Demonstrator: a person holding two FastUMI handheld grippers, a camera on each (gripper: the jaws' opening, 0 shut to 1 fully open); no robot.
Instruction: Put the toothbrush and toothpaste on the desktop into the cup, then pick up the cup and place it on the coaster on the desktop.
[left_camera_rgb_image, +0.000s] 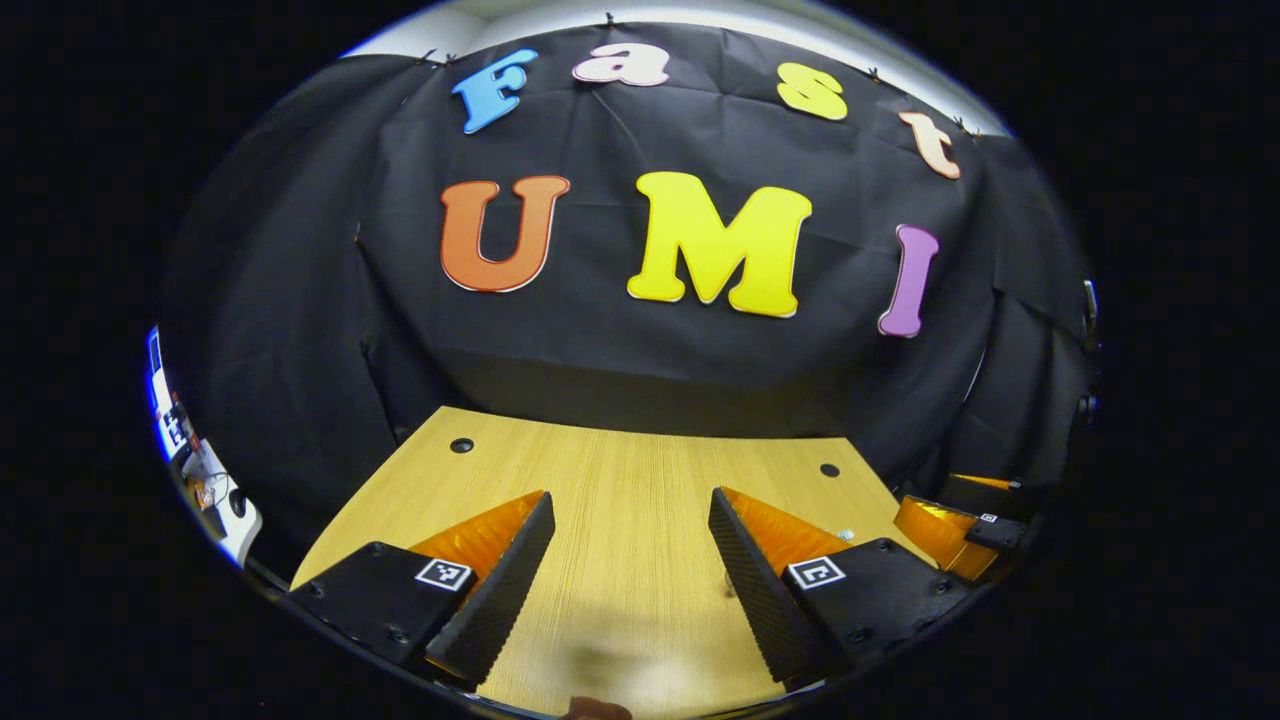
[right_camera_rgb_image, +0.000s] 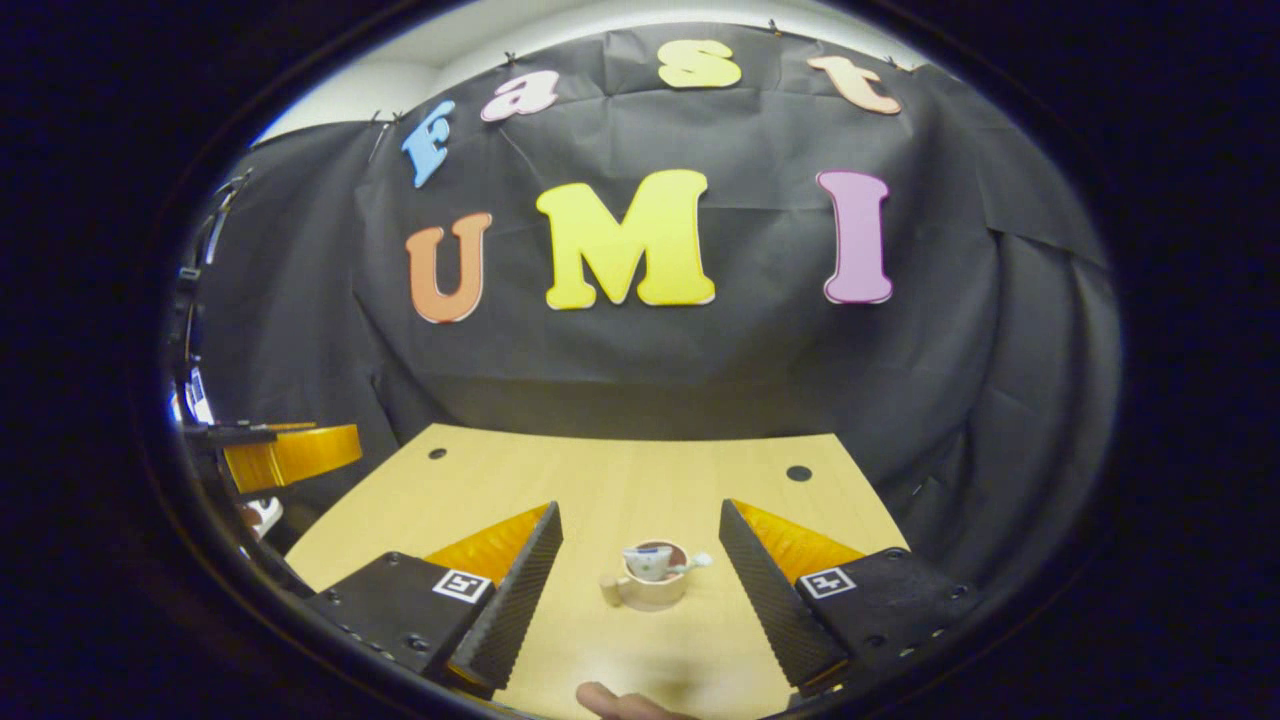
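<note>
In the right gripper view a small tan cup (right_camera_rgb_image: 655, 590) with a side handle stands upright on the wooden table (right_camera_rgb_image: 620, 480), a short way beyond my fingers. A white toothpaste tube (right_camera_rgb_image: 647, 562) and a toothbrush (right_camera_rgb_image: 697, 562) stick out of the cup. I cannot tell whether a coaster lies under it. My right gripper (right_camera_rgb_image: 640, 505) is open, with the cup ahead of the gap and apart from both fingers. My left gripper (left_camera_rgb_image: 630, 495) is open over bare table (left_camera_rgb_image: 620, 600) with nothing between its fingers.
The right gripper (left_camera_rgb_image: 960, 530) shows at the right edge of the left gripper view; the left gripper (right_camera_rgb_image: 290, 452) shows at the left of the right gripper view. Two dark holes (right_camera_rgb_image: 798, 473) mark the table's far corners. A fingertip (right_camera_rgb_image: 620, 705) shows at the bottom edge.
</note>
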